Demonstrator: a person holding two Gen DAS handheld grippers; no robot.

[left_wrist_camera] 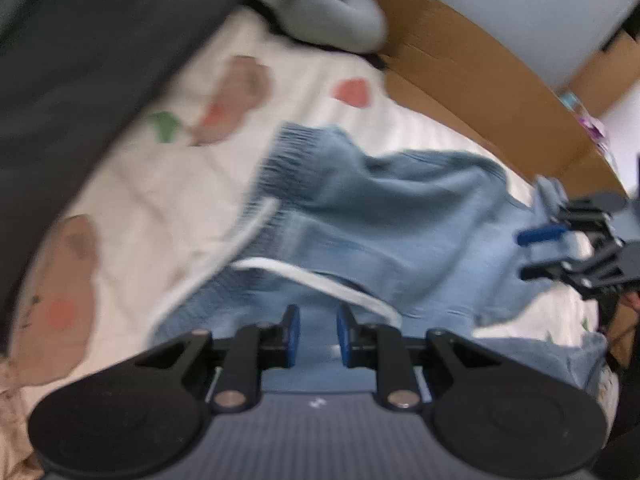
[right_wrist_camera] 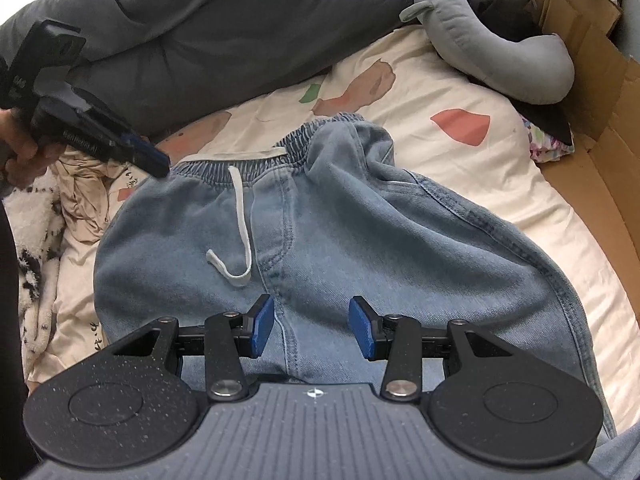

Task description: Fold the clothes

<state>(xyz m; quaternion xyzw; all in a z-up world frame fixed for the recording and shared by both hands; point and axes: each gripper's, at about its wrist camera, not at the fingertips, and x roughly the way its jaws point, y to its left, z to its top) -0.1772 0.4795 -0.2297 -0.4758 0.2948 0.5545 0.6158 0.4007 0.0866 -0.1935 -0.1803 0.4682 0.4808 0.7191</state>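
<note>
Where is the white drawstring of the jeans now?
In the right wrist view, the white drawstring hangs from the elastic waistband down the jeans front, left of centre.

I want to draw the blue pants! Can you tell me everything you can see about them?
The pants are light blue and look like soft denim, with darker stitched seams. The top has a puckered stretchy waistband and a white drawstring that hangs down the front in a loop. They lie front up, spread out but rumpled and not folded, on a cream sheet with pink and green patches. The left gripper points at the waistband's corner. The right gripper hangs open above the crotch seam.
</note>
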